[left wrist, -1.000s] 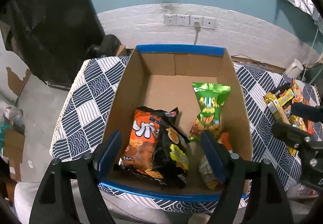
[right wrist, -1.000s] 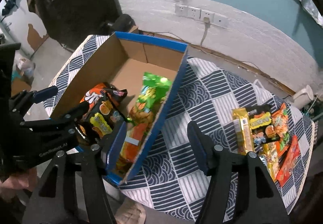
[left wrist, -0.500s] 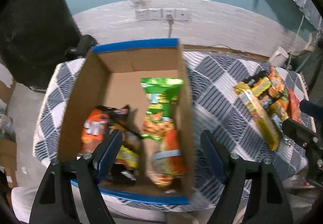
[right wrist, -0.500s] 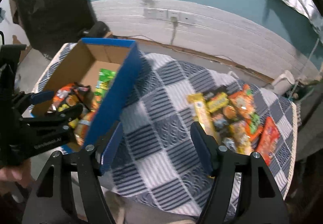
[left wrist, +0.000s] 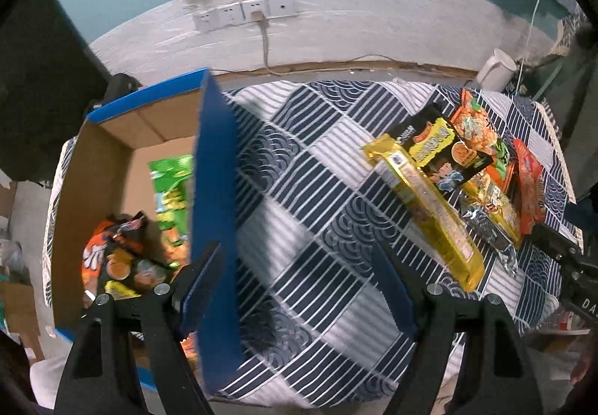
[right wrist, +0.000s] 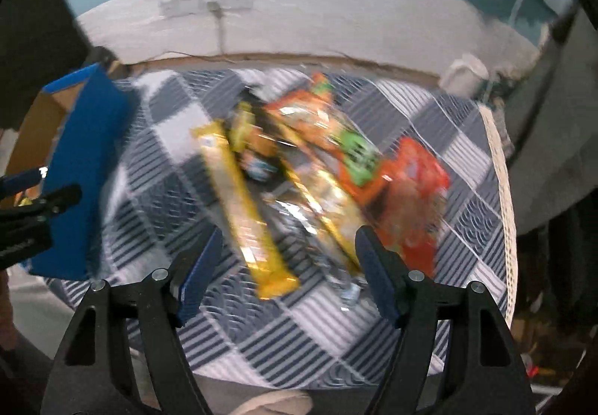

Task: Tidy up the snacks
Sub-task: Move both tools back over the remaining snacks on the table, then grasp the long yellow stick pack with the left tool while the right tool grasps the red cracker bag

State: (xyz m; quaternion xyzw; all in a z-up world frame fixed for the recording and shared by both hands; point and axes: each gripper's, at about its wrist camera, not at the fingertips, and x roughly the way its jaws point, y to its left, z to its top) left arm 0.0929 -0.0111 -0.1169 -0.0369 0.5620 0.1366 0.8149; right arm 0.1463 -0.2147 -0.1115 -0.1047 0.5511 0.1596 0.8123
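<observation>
The table (left wrist: 317, 198), under a blue-and-white patterned cloth, fills the space ahead of both claws. The cardboard box (left wrist: 216, 168) with blue outer walls sits just left of the left claw (left wrist: 299, 284), holding a green bag (left wrist: 172, 183) and an orange bag (left wrist: 101, 254). The loose snack pile (right wrist: 321, 168) lies ahead of the right claw (right wrist: 287, 273), blurred; a long yellow packet (right wrist: 243, 213) reaches between its fingers. Both claws are spread, holding nothing.
</observation>
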